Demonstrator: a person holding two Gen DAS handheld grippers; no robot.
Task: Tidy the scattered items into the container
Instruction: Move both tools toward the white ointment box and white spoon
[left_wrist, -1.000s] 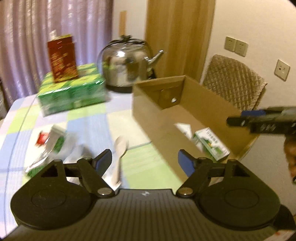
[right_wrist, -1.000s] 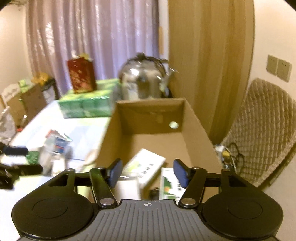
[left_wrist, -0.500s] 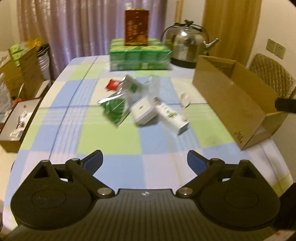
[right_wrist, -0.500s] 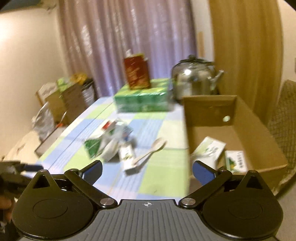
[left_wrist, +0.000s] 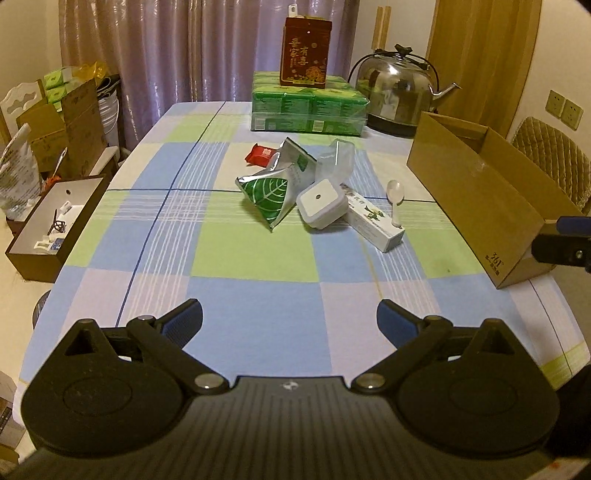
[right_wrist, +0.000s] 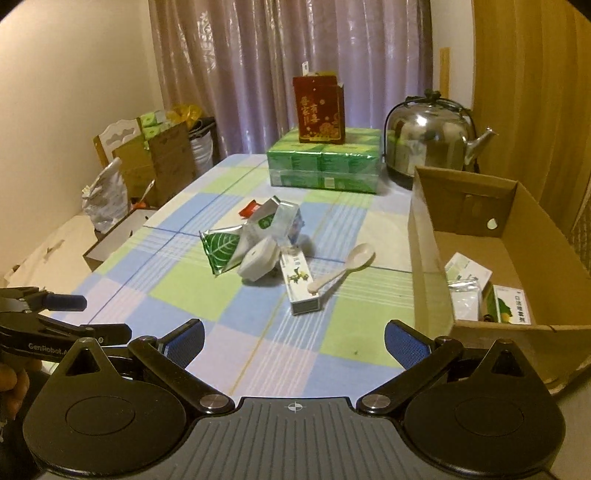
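A heap of items lies mid-table: a green leaf foil bag (left_wrist: 269, 194) (right_wrist: 219, 247), a white square container (left_wrist: 321, 201) (right_wrist: 258, 260), a long white-green carton (left_wrist: 373, 221) (right_wrist: 299, 282), a white spoon (left_wrist: 395, 195) (right_wrist: 347, 267), a red packet (left_wrist: 260, 154) (right_wrist: 248, 209) and a clear bag (left_wrist: 338, 160). The cardboard box (left_wrist: 480, 199) (right_wrist: 428, 236) stands at the right with small cartons (right_wrist: 511, 304) inside. My left gripper (left_wrist: 290, 321) and my right gripper (right_wrist: 293, 341) hang open and empty over the table's near edge, well short of the heap.
At the far end stand a green multipack (left_wrist: 308, 105) with a red box (left_wrist: 304, 55) on top and a steel kettle (left_wrist: 397, 96). An open brown box (left_wrist: 55, 221) and cartons (right_wrist: 155, 162) sit off the left edge. A padded chair (left_wrist: 546, 155) is behind the cardboard box.
Both grippers have pulled back from the cardboard box toward the near table edge and opened wider. The view now takes in the whole table and the heap.
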